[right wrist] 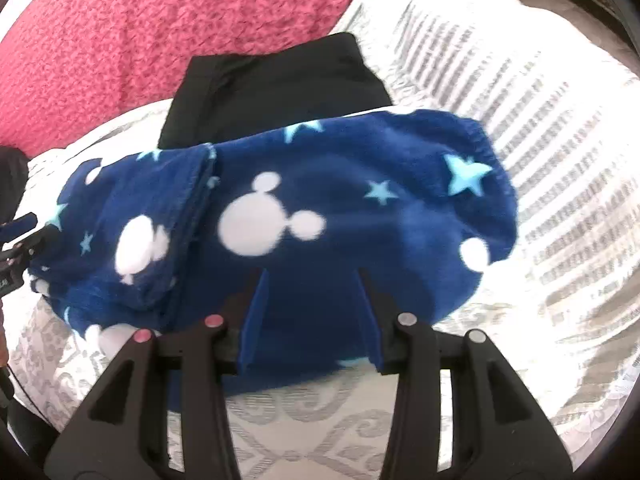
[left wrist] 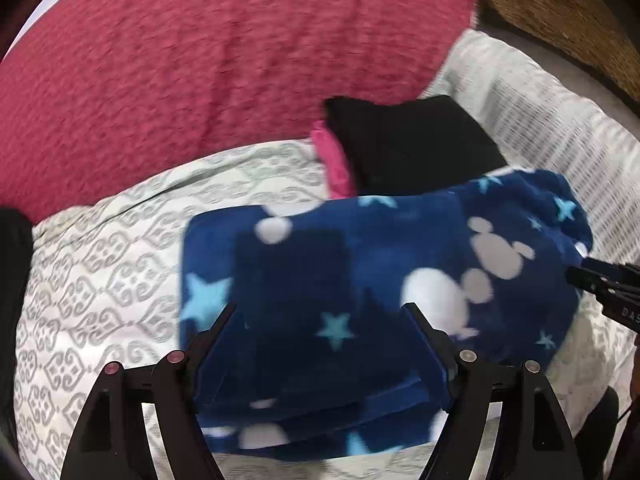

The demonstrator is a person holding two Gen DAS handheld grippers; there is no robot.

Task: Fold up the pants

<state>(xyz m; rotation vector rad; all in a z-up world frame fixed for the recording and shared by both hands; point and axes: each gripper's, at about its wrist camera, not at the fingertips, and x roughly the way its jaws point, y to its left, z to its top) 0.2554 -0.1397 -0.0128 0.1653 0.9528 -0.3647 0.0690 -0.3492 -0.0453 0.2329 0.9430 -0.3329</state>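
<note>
Pants (right wrist: 304,216): navy fleece, white mouse-head shapes, light-blue stars, ahead of both tongs. Beyond them: black folded garment (right wrist: 276,96); pink cloth (left wrist: 334,160). Bedcover (left wrist: 100,280): white, grey ornamental print. Blanket (left wrist: 220,60): crimson.

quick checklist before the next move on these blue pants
1. Blue pants folded into a compact bundle: ok.
2. Left gripper open, no cloth pinched: ok.
3. Right gripper open, free of cloth: ok.
4. Bundle edges aligned: not ok, the flap on the left in the right wrist view sits uneven.
5. Black garment clear of the pants: not ok, the pants overlap it.
6. Layers underneath smooth: cannot tell.
</note>
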